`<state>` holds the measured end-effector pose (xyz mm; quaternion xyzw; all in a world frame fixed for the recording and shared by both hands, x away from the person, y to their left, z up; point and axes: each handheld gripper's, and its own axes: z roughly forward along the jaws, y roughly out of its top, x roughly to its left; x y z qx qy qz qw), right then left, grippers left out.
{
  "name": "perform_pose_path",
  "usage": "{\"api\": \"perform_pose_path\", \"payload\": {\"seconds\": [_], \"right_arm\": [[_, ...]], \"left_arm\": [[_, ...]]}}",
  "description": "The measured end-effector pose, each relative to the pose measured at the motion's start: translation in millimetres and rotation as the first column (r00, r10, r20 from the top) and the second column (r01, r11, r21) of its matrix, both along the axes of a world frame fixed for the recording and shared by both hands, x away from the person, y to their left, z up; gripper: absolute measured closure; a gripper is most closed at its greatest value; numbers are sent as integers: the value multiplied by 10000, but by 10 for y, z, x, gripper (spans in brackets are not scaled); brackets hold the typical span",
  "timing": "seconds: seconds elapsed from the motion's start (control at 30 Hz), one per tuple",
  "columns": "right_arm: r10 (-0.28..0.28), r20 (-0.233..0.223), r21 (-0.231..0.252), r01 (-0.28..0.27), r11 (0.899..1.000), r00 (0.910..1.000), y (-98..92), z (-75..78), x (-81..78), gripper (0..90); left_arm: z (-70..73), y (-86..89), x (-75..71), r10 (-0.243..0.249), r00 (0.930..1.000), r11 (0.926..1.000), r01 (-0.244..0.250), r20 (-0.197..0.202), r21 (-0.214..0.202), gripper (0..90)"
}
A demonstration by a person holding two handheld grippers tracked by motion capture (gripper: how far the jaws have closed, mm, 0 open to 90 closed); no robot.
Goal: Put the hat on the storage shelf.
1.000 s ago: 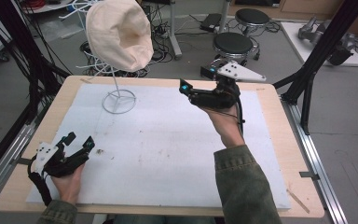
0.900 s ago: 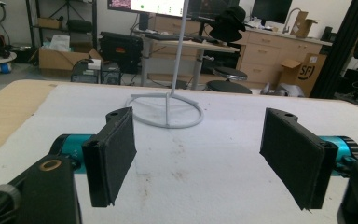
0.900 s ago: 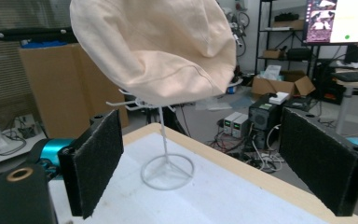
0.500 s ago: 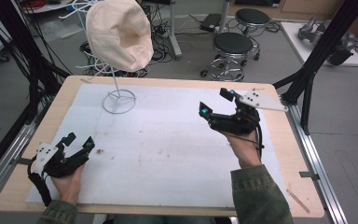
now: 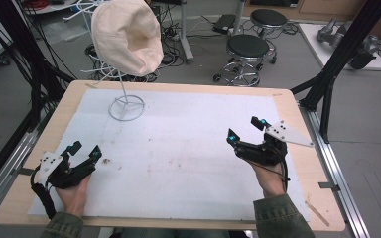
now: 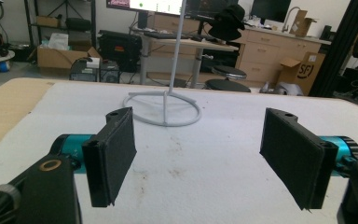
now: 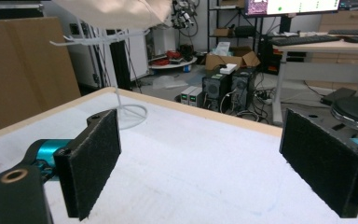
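Both tools [image 5: 248, 129] agape, empty.

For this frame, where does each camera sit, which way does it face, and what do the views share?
High view: above the person's side, looking forward and down on the table; both forearms, left claw, right claw.
Left gripper view: on the left claw, low, facing the wire stand; own open jaws.
Right gripper view: on the right claw, facing the stand and cream hat; open jaws.
Shared: all show the stand.
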<state>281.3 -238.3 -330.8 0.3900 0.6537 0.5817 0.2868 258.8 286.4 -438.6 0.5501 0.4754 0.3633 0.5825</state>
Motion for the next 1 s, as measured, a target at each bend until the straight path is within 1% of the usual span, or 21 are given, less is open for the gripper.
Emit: {"api": "perform_pose_path", "payload": {"seconds": [0.1, 0.13, 0.17, 0.2, 0.23, 0.3, 0.33, 0.4, 0.43, 0.47, 0.53, 0.57, 0.63, 0.7, 0.73, 0.8, 0.83, 0.87, 0.9, 0.93, 1.0], "right_arm": [[-61, -223, -126, 58, 9999, 9997, -35, -128, -34, 115], [-80, -354, -79, 78, 9999, 9993, -68, -209, -47, 115], [-80, -354, -79, 78, 9999, 9993, -68, -209, -47, 115], [-117, -438, -101, 112, 9999, 9990, -107, -284, -59, 115], [-117, -438, -101, 112, 9999, 9990, -107, -284, -59, 115], [-202, -475, 93, 206, 9997, 9987, -149, -355, -83, 115], [-413, -518, 188, 424, 9989, 9978, -186, -416, -100, 115], [-539, -611, 222, 553, 9982, 9967, -209, -448, -111, 115], [-842, -642, 158, 854, 9962, 9944, -238, -496, -124, 115], [-1231, -526, -18, 1232, 9924, 9910, -277, -544, -139, 115], [-1373, -532, -24, 1373, 9905, 9891, -291, -562, -150, 115], [-1807, -476, -39, 1807, 9835, 9824, -331, -609, -173, 115], [-2224, -399, -66, 2223, 9750, 9741, -368, -659, -191, 115], [-2723, -203, -232, 2719, 9621, 9620, -404, -710, -207, 115], [-2874, -208, -268, 2868, 9576, 9576, -414, -726, -216, 115], [-3296, -122, -307, 3291, 9438, 9440, -443, -769, -224, 115], [-3490, -171, -358, 3482, 9367, 9370, -455, -786, -226, 115], [-3625, -94, -396, 3619, 9314, 9319, -469, -805, -230, 115], [-3625, -94, -396, 3619, 9314, 9319, -469, -805, -230, 115], [-3815, -58, -376, 3810, 9238, 9244, -478, -830, -236, 115], [-4069, -12, -289, 4067, 9131, 9135, -497, -877, -248, 115]], "left_arm": [[0, 0, -3, 7, 10000, 10000, -7, 0, -20, 264], [0, 0, -4, -12, 10000, 10000, 12, -13, -1, 264], [0, 0, -4, -12, 10000, 10000, 12, -13, -1, 264], [0, -1, -5, -18, 10000, 10000, 18, -11, 4, 264], [-1, -1, -6, -16, 10000, 10000, 16, -11, 13, 264], [-6, -6, -2, -21, 10000, 10000, 21, -35, -23, 264], [-7, -4, -1, -30, 10000, 10000, 30, -48, -27, 264], [-7, -3, -1, -26, 10000, 10000, 26, -59, -39, 264], [-7, -3, -1, -26, 10000, 10000, 26, -62, -44, 264], [-7, -2, 0, -27, 10000, 10000, 27, -59, -56, 264], [-8, -1, 1, -29, 10000, 10000, 29, -60, -55, 264], [-9, -3, 2, -26, 10000, 10000, 25, -65, -70, 264], [-11, -3, 4, -28, 10000, 10000, 27, -81, -75, 264], [-13, -4, 6, -25, 10000, 10000, 25, -83, -80, 264], [-13, -2, 7, -25, 10000, 10000, 24, -91, -81, 264], [-14, -1, 8, -9, 10000, 10000, 8, -100, -87, 264], [-14, -1, 8, -9, 10000, 10000, 8, -100, -87, 264], [-14, -1, 9, -1, 9999, 10000, 0, -101, -93, 264], [-14, 3, 10, 18, 10000, 10000, -18, -97, -79, 264], [-15, 9, 8, 28, 9999, 10000, -29, -112, -57, 264], [-15, 15, 4, 69, 9999, 9999, -70, -112, -108, 264]]}}
